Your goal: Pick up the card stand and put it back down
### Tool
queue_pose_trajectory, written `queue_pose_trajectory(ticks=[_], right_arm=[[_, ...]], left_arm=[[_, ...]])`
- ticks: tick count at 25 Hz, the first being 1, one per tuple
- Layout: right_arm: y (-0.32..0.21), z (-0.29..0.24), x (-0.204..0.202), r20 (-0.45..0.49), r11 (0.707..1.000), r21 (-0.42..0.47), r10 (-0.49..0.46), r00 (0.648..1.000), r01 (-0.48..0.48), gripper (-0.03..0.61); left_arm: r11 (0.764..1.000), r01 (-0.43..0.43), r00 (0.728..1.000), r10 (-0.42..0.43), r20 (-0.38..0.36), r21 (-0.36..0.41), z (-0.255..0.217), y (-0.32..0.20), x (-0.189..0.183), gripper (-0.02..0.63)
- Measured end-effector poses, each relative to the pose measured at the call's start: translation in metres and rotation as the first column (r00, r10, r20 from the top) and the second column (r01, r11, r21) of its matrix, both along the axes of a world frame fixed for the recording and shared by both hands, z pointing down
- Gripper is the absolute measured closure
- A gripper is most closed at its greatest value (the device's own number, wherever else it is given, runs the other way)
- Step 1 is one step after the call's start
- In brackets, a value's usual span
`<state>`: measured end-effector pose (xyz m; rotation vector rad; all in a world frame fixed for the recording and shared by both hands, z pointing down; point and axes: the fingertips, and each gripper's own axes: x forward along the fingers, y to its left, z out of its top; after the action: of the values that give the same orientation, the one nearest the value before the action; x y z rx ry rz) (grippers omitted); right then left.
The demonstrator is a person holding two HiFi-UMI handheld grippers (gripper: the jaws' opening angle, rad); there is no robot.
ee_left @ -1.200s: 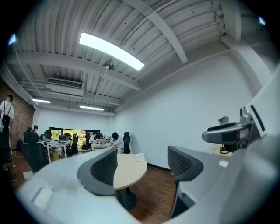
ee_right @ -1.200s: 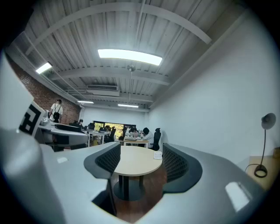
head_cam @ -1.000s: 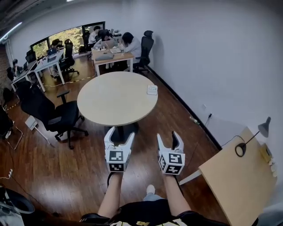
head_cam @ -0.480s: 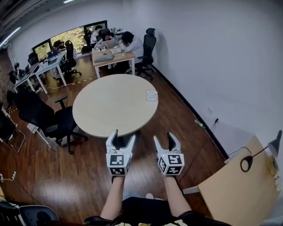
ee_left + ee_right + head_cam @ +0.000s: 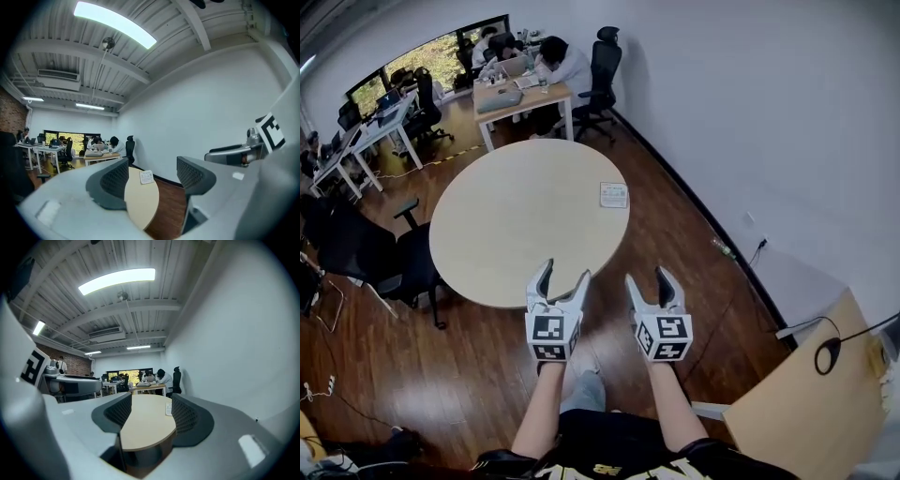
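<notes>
The card stand (image 5: 614, 194), a small white card, stands near the right edge of the round beige table (image 5: 516, 225). Both grippers hover over the wooden floor at the table's near edge, well short of the card. My left gripper (image 5: 562, 274) has its jaws apart by a narrow gap with nothing between them. The jaws of my right gripper (image 5: 647, 278) are closing, also on nothing. In the left gripper view the card stand (image 5: 146, 176) shows far off between the jaws; in the right gripper view the card stand (image 5: 168, 409) sits beside the right pad (image 5: 183, 414).
A black office chair (image 5: 389, 258) stands left of the table. Beyond the table, a desk (image 5: 520, 98) has people seated at it. A wooden desk (image 5: 811, 412) with a lamp is at the lower right, and the white wall (image 5: 750, 112) runs along the right.
The person has stepped toward the round table, so it lies closer below. Both grippers came forward to its near edge. The left jaws have narrowed.
</notes>
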<state>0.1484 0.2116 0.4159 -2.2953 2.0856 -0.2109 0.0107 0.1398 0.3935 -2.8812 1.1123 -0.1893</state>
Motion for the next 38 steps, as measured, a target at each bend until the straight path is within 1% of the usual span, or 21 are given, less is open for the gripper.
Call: queue_pose_trajectory(ticks=[3,5,8,11,14,16,18,23,27,29,32,34,38], right_arm=[[-0.051,-0.013,0.023,-0.008,1.000,0.008,0.019,1.000,-0.019,0.318],[-0.081,-0.024,0.029,-0.021,0.999,0.024,0.022,1.000,-0.022,0.319],[-0.123,-0.033,0.040,-0.042,0.999,0.026,0.029,0.999,-0.028,0.321],[-0.155,-0.032,0.053,-0.045,0.999,0.022,0.048,0.998,-0.047,0.321],[-0.176,-0.032,0.071,-0.038,0.997,0.016,0.070,0.997,-0.070,0.321],[-0.188,-0.030,0.086,-0.037,0.997,0.008,0.075,0.996,-0.075,0.322],[-0.205,-0.027,0.099,-0.028,0.998,0.010,0.060,0.998,-0.060,0.322],[-0.240,-0.024,0.125,0.002,0.999,0.027,0.021,1.000,-0.021,0.324],[-0.261,-0.007,0.150,0.014,0.999,0.035,-0.004,1.000,0.004,0.325],[-0.269,0.003,0.154,-0.003,1.000,0.010,-0.025,1.000,0.025,0.337],[-0.278,0.016,0.153,-0.038,0.998,-0.035,-0.045,0.998,0.043,0.337],[-0.280,0.025,0.151,-0.030,0.997,-0.055,-0.052,0.998,0.050,0.337],[-0.285,0.052,0.159,-0.004,0.995,-0.098,-0.031,1.000,0.031,0.341]], left_arm=[[0.999,-0.031,0.999,0.031,0.017,0.022,-0.013,-0.046,0.024,0.292],[0.999,-0.038,0.999,0.038,0.000,0.022,-0.020,-0.080,0.032,0.292],[0.999,-0.040,0.999,0.041,-0.021,0.013,-0.025,-0.127,0.043,0.292],[0.999,-0.047,0.998,0.048,-0.030,0.017,-0.025,-0.163,0.056,0.293],[0.998,-0.066,0.997,0.065,-0.035,-0.011,-0.018,-0.191,0.073,0.293],[0.997,-0.081,0.996,0.080,-0.030,-0.017,-0.016,-0.202,0.089,0.293],[0.997,-0.079,0.997,0.078,-0.026,-0.008,-0.018,-0.215,0.105,0.293],[0.996,-0.094,0.995,0.094,0.016,0.013,-0.019,-0.246,0.137,0.293],[0.994,-0.109,0.994,0.110,0.018,-0.013,-0.005,-0.262,0.156,0.293],[0.993,-0.111,0.993,0.112,0.035,-0.032,0.007,-0.267,0.161,0.293],[0.990,-0.124,0.990,0.128,0.060,-0.065,0.026,-0.273,0.165,0.295],[0.986,-0.140,0.986,0.147,0.073,-0.095,0.042,-0.274,0.168,0.295],[0.972,-0.184,0.976,0.198,0.093,-0.143,0.075,-0.281,0.175,0.295]])
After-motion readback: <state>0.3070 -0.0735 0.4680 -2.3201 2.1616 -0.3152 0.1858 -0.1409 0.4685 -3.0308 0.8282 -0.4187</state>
